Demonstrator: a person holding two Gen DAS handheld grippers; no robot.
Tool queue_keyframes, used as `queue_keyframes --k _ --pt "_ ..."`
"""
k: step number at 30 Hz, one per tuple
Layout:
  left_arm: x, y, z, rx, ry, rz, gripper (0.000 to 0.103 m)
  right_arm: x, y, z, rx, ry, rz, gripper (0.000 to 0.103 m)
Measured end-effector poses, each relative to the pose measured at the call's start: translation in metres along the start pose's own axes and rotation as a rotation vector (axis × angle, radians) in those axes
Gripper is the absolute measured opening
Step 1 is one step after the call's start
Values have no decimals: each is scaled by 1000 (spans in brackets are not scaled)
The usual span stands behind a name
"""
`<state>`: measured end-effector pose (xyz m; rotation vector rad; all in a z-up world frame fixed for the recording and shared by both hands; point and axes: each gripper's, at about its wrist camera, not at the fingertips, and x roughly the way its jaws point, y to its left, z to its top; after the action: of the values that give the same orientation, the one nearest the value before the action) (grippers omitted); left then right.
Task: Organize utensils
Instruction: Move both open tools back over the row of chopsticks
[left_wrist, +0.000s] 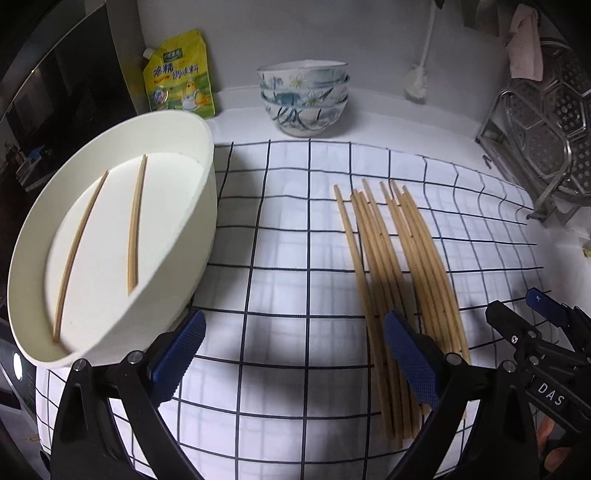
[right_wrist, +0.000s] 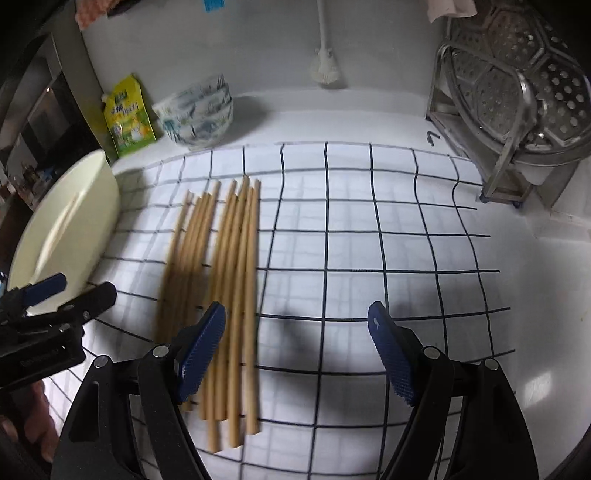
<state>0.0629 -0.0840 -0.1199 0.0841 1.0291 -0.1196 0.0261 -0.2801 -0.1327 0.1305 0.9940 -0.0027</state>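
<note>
Both hand-held grippers stand released and empty over the checked cloth (left_wrist: 295, 229) on the surface. The left hand-held gripper (left_wrist: 291, 354) has its jaws wide apart, as does the right hand-held gripper (right_wrist: 295, 350).

Loose chopsticks (right_wrist: 221, 280) lie in a flat bundle on the cloth, long axes running away from both cameras, near ends closest to the hands. The bundle passes under the right one's left finger (right_wrist: 201, 354) and the left one's right finger (left_wrist: 412, 362), so either reaches it; the right appears marginally better centred.

Left of the bundle sits the cream tub (left_wrist: 207, 206), already holding two chopsticks (left_wrist: 107, 240). Bare cloth separates bundle from tub. Right of the bundle the cloth is open as far as the steel rack (right_wrist: 517, 110).
</note>
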Motion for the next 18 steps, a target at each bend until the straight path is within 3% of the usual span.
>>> queue_keyframes --k 5,18 --pt "12 -4 -7 -6 0 27 95 19 3 -3 -25 43 13 76" --pt "28 -14 -10 2 48 40 95 39 7 -8 -73 64 -59 76"
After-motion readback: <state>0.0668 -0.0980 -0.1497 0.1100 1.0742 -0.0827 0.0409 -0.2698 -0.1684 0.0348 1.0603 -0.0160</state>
